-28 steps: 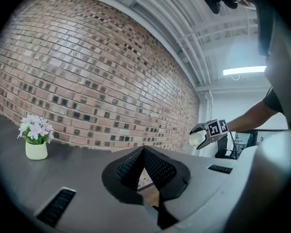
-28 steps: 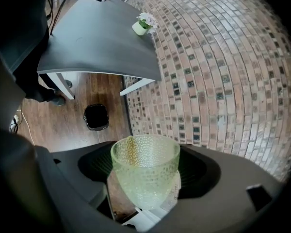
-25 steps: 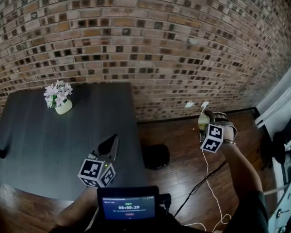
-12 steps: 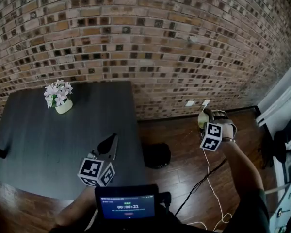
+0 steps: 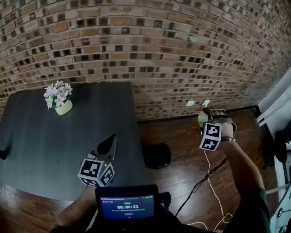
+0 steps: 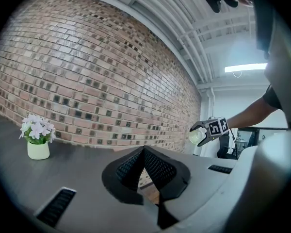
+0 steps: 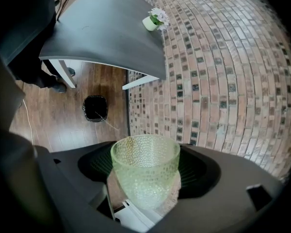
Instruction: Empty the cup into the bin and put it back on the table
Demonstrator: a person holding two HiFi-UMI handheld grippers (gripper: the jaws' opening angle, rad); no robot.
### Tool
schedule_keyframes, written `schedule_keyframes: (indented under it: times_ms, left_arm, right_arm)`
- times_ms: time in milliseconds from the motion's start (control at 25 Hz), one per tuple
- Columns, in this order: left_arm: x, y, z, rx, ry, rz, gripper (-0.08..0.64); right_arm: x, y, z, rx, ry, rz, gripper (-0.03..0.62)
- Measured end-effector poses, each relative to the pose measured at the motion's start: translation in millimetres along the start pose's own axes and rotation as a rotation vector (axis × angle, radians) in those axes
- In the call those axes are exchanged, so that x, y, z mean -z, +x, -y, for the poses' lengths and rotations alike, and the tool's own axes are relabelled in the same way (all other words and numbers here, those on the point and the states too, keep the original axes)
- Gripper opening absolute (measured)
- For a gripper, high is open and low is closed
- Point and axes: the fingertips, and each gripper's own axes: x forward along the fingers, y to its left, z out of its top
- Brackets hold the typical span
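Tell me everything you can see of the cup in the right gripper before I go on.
The cup is pale green, see-through glass with a dimpled wall, a wide round rim and a body narrowing toward its base. Nothing shows inside it. The right gripper clamps it by the sides with its jaws wide, and the cup's mouth points out past the fingertips. It hangs over the wooden floor, right of the table and off to one side of the black bin, touching only the jaw pads.

grey tongs (image 6: pixel 145 171) with black ribbed pads (image 6: pixel 161 171), black-and-white marker cubes (image 5: pixel 96 173), perhaps a dark short sleeve (image 5: pixel 254 207)
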Motion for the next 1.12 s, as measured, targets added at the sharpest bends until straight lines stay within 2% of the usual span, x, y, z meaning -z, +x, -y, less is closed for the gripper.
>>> schedule_keyframes:
  times_ms: [520,680,760,880,1120]
  left_arm:
    - [0.5,1.7,0.8,0.002,0.002,0.010,-0.008]
    - [-3.9,0.6,7.0,0.003,0.063,0.026,-0.008]
    - [-5.0,0.3,11.8,0.011,0.081,0.026,-0.008]
    - [-3.8,0.2,8.4,-0.005,0.049,0.024,-0.008]
    - [-2.4,-3.4,3.1,-0.017,0.034,0.019,-0.008]
  right_arm:
    - [5.2,4.8,0.9,0.020,-0.022,-0.022,0.393]
    - [6.7,3.7,0.4,0.015,-0.008,-0.018,0.394]
    - [7.8,3.2,1.0,0.011,0.014,-0.017,0.394]
    - [10.5,3.5,0.9,0.005,0.056,-0.018,0.394]
    - [20.9,7.7,0.3,-0.013,0.290,0.018,0.394]
